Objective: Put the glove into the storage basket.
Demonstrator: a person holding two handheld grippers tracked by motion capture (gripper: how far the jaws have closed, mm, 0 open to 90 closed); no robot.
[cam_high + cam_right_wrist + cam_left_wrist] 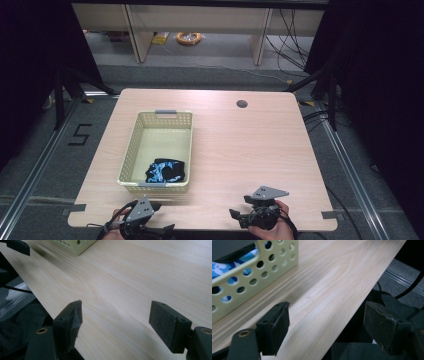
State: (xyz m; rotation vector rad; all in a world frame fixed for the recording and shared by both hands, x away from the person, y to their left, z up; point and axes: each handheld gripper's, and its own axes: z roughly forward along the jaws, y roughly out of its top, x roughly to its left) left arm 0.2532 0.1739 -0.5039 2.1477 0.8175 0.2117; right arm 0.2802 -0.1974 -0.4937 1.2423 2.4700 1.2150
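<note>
Left gripper (150, 206) is hovering at the surface's (240, 150) near edge, fingers (275, 328) spread, gripping nothing. The basket (131, 150) is sitting just beyond, long axis running away from the person, blue-black cloth (166, 170) bunched at its near end. Right gripper (239, 206) is hanging released too.

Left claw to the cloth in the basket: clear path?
Probably yes. The left claw is open, just outside the basket near wall; the cloth lies uncovered inside, reachable over the rim.
</note>
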